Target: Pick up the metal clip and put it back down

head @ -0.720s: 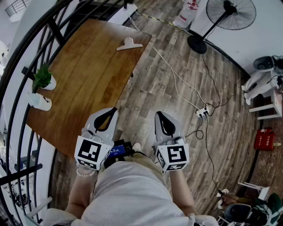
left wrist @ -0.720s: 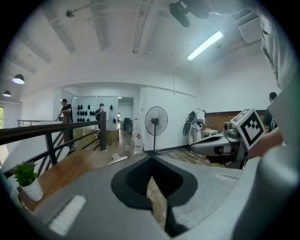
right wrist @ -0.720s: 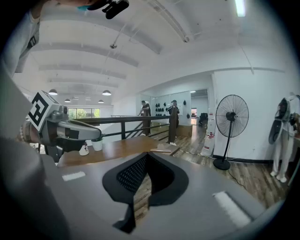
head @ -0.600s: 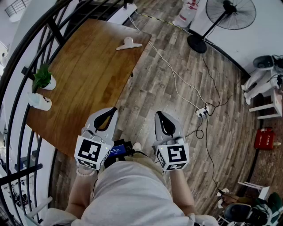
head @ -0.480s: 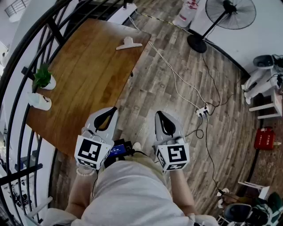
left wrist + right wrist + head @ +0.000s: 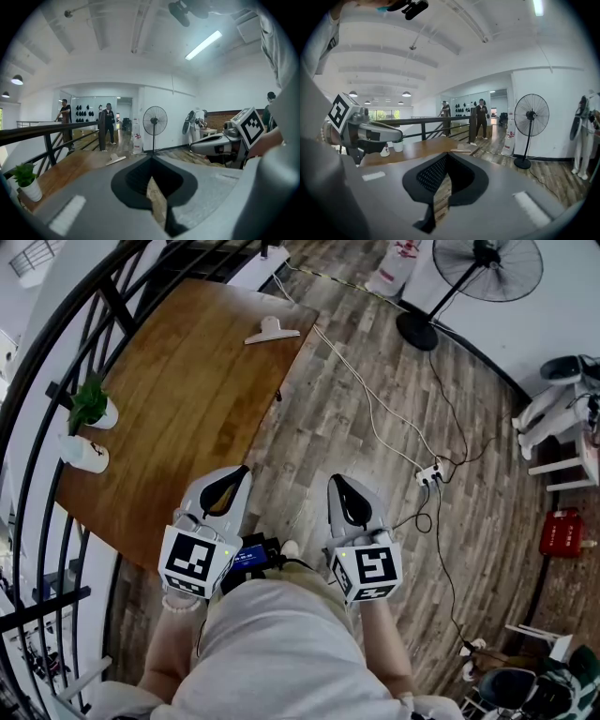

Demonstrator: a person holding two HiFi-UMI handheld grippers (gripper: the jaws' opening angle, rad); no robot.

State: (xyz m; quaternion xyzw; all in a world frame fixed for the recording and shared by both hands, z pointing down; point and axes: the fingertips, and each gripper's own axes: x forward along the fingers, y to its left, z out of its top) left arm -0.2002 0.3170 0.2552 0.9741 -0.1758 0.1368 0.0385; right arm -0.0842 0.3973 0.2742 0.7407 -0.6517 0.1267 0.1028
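Observation:
The metal clip [image 6: 272, 331] lies flat at the far end of the wooden table [image 6: 187, 409], pale with a wide mouth and a thin handle. It shows small and distant in the left gripper view [image 6: 115, 160] and the right gripper view [image 6: 459, 151]. My left gripper [image 6: 234, 474] hangs over the table's near corner, close to the person's body, shut and holding nothing. My right gripper [image 6: 337, 483] is level with it over the floor, to the right of the table, also shut and holding nothing. Both grippers are far short of the clip.
A small potted plant [image 6: 91, 407] and a white bottle [image 6: 84, 456] stand at the table's left edge beside a black railing [image 6: 56, 343]. On the plank floor are a standing fan [image 6: 487, 268], a cable to a power strip [image 6: 429, 477] and a red can [image 6: 561, 535].

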